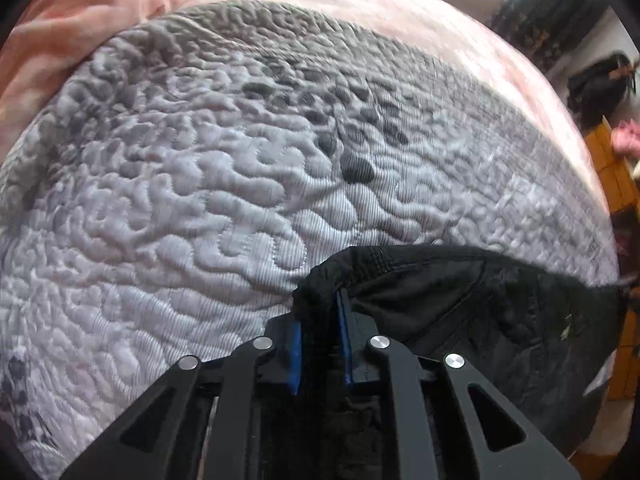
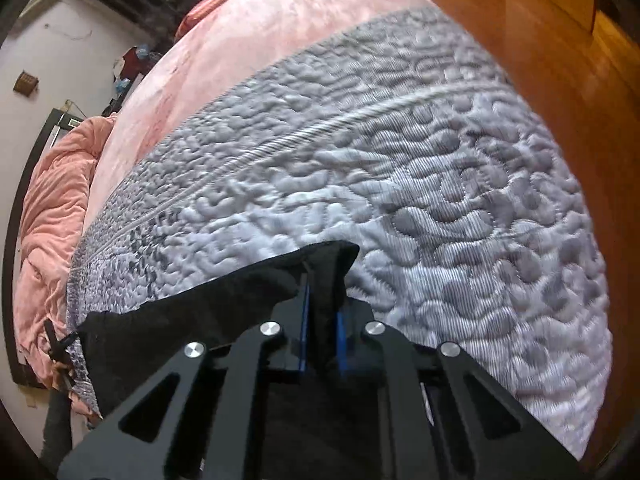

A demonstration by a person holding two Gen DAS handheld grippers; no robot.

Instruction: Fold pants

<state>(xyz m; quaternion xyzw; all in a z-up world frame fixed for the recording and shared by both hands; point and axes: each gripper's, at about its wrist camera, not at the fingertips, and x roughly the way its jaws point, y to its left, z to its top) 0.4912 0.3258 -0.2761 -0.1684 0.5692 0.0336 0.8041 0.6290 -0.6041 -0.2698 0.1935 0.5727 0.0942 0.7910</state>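
The black pants (image 1: 480,312) are stretched between my two grippers over a grey quilted bedspread (image 1: 200,184). My left gripper (image 1: 320,300) is shut on one bunched corner of the pants, and the cloth runs off to the right. My right gripper (image 2: 322,280) is shut on another corner of the pants (image 2: 180,320), and the cloth runs off to the left. The blue pads (image 2: 341,336) pinch the fabric. Most of the pants hang below both views and are hidden.
A pink duvet (image 1: 80,20) lies bunched at the far side of the bed, also in the right wrist view (image 2: 52,208). A wooden floor (image 2: 580,60) lies beyond the bed's right edge. Orange furniture (image 1: 612,176) stands at the right.
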